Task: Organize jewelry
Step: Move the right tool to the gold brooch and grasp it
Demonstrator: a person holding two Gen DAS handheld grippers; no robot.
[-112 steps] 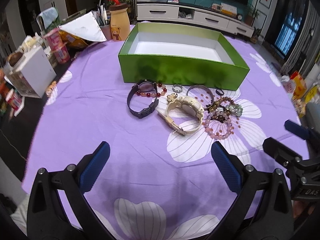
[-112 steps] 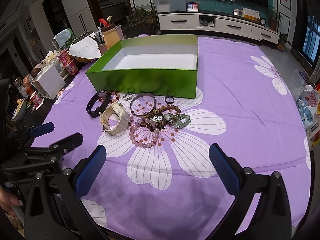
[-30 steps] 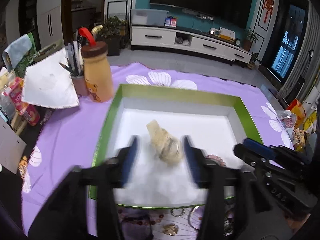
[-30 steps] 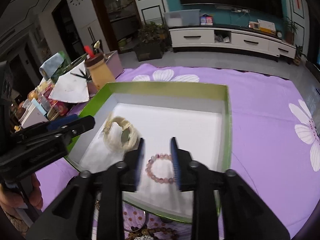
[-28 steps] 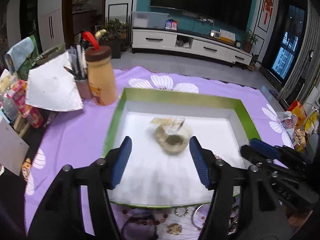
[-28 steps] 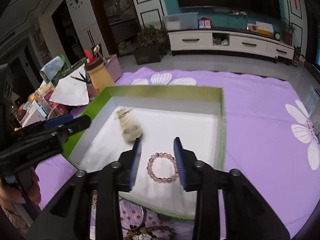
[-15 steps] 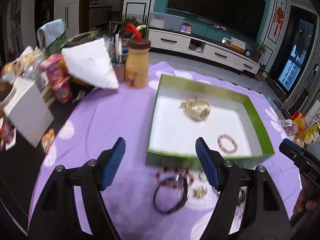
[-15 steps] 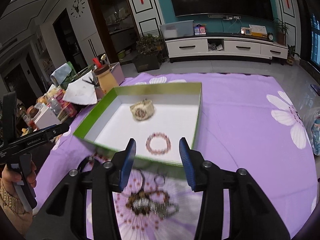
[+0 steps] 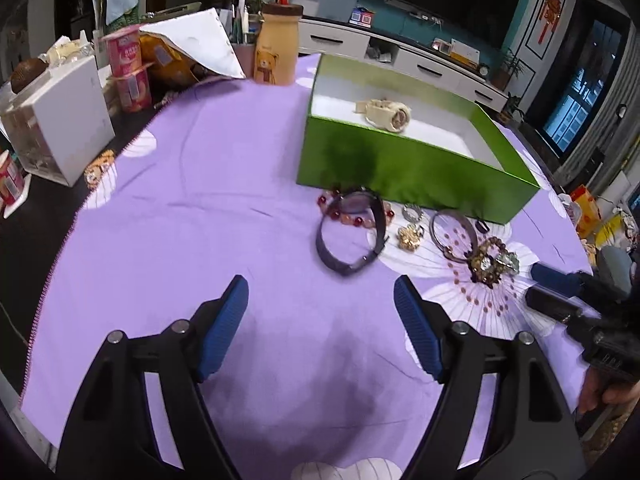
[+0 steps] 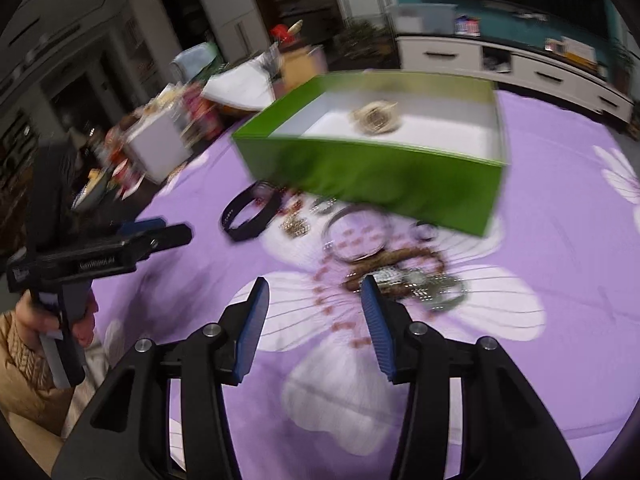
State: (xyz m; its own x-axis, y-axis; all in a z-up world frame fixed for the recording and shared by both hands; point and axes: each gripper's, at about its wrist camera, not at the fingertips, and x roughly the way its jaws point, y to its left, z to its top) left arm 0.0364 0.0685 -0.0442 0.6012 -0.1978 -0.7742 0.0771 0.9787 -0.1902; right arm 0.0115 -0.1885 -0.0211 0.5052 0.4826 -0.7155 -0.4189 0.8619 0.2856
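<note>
A green box (image 9: 404, 164) with a white inside stands on the purple cloth; a cream watch (image 9: 386, 114) lies in it, also in the blurred right wrist view (image 10: 376, 118). In front of the box lie a black watch (image 9: 350, 240), red beads (image 9: 352, 220), a gold charm (image 9: 410, 236), a thin bangle (image 9: 454, 232) and a bead cluster (image 9: 490, 264). My left gripper (image 9: 320, 304) is open and empty, short of the black watch. My right gripper (image 10: 314, 300) is open and empty, just before the bead cluster (image 10: 404, 272).
A yellow bear bottle (image 9: 276, 54), pen cup, papers, snack cups (image 9: 130, 68) and a white carton (image 9: 56, 120) crowd the table's far left. The cloth edge (image 9: 60, 248) runs down the left. A TV cabinet (image 9: 400, 48) stands behind.
Both grippers dropped the cream watch and the pink bracelet into the box, then pulled back and down to the cloth in front of the jewelry. The right one is still moving.
</note>
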